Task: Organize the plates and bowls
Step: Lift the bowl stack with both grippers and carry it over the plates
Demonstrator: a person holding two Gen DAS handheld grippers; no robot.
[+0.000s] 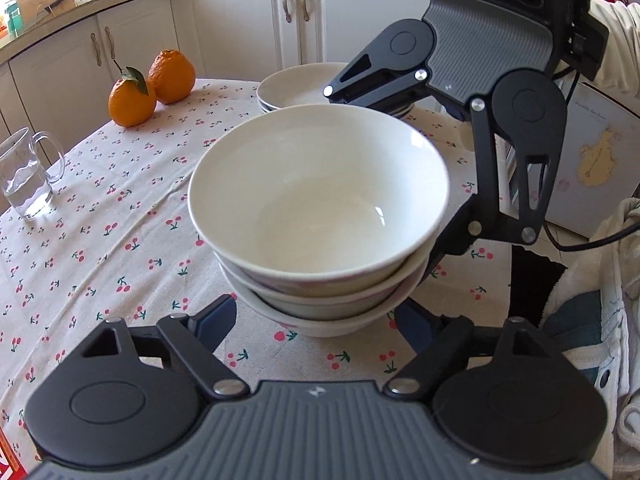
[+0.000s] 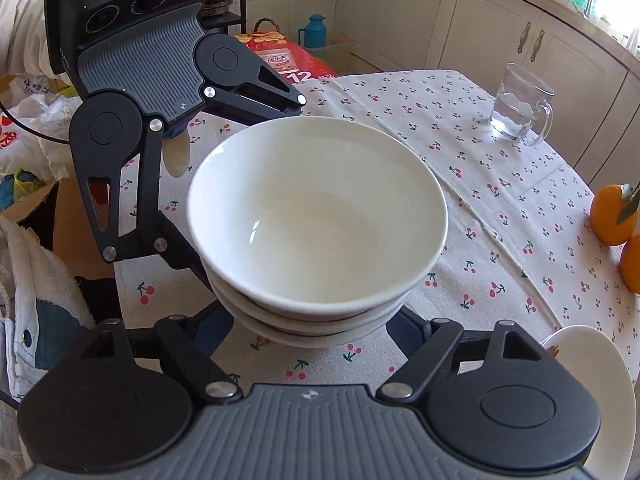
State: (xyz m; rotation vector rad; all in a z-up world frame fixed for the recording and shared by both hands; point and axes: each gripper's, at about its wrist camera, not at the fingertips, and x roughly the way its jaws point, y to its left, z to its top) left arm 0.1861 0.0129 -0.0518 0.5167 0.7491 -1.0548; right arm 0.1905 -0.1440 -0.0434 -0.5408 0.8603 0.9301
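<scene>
Flanked from opposite sides by left gripper (image 1: 316,316) and right gripper (image 2: 316,320), jaws apart either side of the lowest bowl, pad contact unclear; bowl stack (image 1: 320,208) mid-table on the cherry tablecloth (image 1: 100,240), plates (image 1: 292,88) just beyond.

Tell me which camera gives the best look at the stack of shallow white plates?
The left wrist view. There the stack of shallow white plates sits behind the stacked white bowls, its rim and hollow showing, though the right gripper covers one side. The right wrist view catches only a cropped edge of a plate at its lower right corner.
</scene>
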